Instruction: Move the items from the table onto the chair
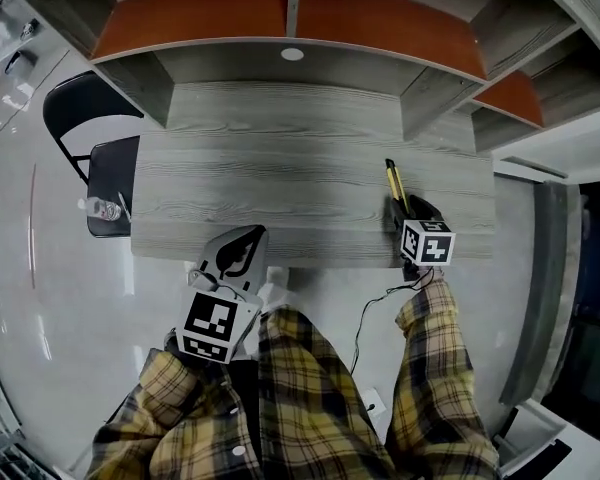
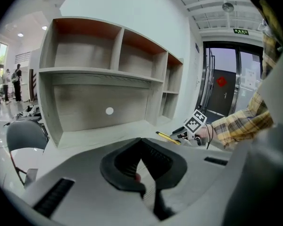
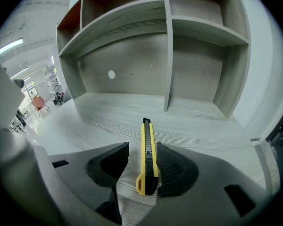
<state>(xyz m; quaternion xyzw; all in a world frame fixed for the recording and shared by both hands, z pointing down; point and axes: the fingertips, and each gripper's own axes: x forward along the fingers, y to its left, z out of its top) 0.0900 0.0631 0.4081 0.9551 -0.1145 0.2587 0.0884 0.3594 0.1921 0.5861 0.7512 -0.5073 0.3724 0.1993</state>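
Jaws stood wide apart on the right gripper, and the yellow utility knife lay flat on the table between them (nearer the right-hand jaw, not pinched). Left gripper: jaws pressed together, empty, at the table's near edge, chair off to its left.
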